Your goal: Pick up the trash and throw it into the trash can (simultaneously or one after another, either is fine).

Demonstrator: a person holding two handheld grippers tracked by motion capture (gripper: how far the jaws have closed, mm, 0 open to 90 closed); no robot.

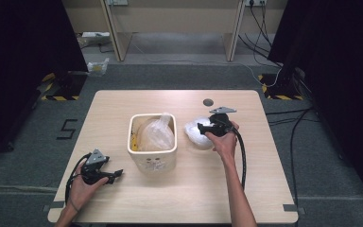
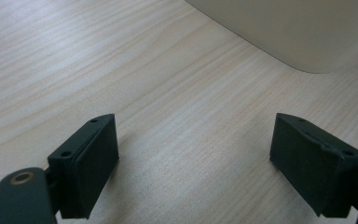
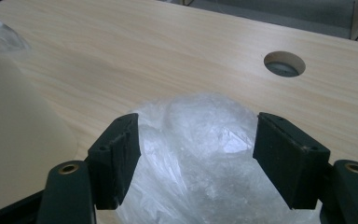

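High view: a cream square bin (image 1: 152, 151) stands mid-counter (image 1: 123, 101), already lined or stuffed with clear plastic film (image 1: 157, 132) that bulges up toward its far right corner. Just to its right, apart from it, a crumpled clear plastic bag (image 1: 196, 132) lies on the counter, with the right claw (image 1: 201, 128) at its near-right edge. The left claw (image 1: 119, 173) rests low at the bin's near-left, holding nothing.

Left gripper view: the 2 jaws stand spread over bare wood, with the bin's rounded wall (image 2: 289, 32) ahead and to the right.

Right gripper view: the jaws stand spread on either side of the bag (image 3: 200, 154), the film lying between them; the pads do not appear to press it yet. A cable hole (image 3: 284, 64) sits beyond.

Judgement: 1 lot of plastic looks to be in the bin already; this bag is not yet pinched, lifted or carried over. The bag is a rounded lump with no clear long axis, slightly wider across the jaws' gap.
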